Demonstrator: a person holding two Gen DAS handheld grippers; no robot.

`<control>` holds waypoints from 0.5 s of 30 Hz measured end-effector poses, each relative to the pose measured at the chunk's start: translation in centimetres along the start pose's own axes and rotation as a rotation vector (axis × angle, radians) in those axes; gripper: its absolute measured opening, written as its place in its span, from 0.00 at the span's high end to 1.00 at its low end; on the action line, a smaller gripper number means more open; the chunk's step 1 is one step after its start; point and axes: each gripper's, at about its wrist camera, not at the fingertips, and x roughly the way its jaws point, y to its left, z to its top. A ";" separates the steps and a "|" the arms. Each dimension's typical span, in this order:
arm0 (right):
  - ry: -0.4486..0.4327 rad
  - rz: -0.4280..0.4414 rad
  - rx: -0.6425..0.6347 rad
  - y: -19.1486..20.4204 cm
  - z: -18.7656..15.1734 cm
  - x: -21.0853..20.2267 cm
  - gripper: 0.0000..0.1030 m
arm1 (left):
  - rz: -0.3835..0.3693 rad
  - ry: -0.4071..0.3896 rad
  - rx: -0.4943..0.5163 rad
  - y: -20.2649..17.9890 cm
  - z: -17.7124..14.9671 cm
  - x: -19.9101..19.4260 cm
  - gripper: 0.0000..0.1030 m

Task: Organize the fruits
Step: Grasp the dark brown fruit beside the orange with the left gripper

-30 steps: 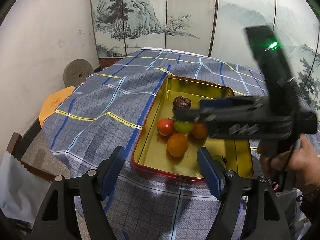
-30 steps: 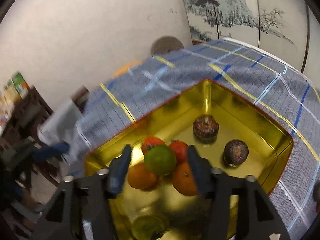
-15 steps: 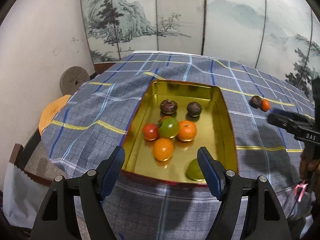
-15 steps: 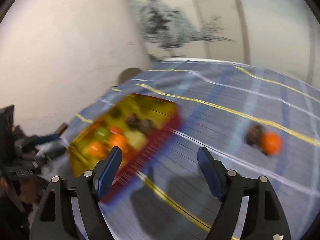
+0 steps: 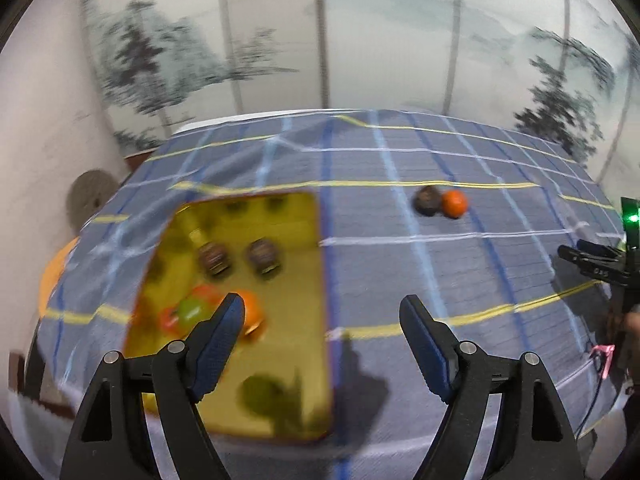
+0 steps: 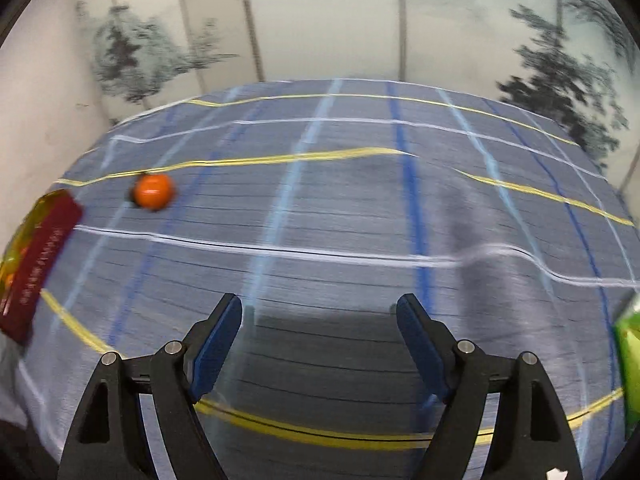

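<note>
A gold tray with a red rim lies on the plaid tablecloth. It holds two dark brown fruits, a green fruit, orange and red fruits and a green one near the front. An orange fruit and a dark fruit lie together on the cloth, right of the tray. My left gripper is open and empty above the tray's right edge. My right gripper is open and empty over bare cloth; the orange fruit is far left of it, the tray's red side at the left edge.
A painted folding screen stands behind the table. A round grey stone and an orange stool sit at the left beyond the table edge. A green object shows at the right edge of the right wrist view.
My right gripper left the green fruit in the tray, pulled out and swung right over the open cloth. My left gripper's view has turned right, toward the two loose fruits.
</note>
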 end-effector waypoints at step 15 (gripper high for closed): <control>-0.061 0.135 0.101 -2.4 -0.2 -1.1 0.13 | -0.330 0.266 -0.195 -6.7 10.2 17.9 0.38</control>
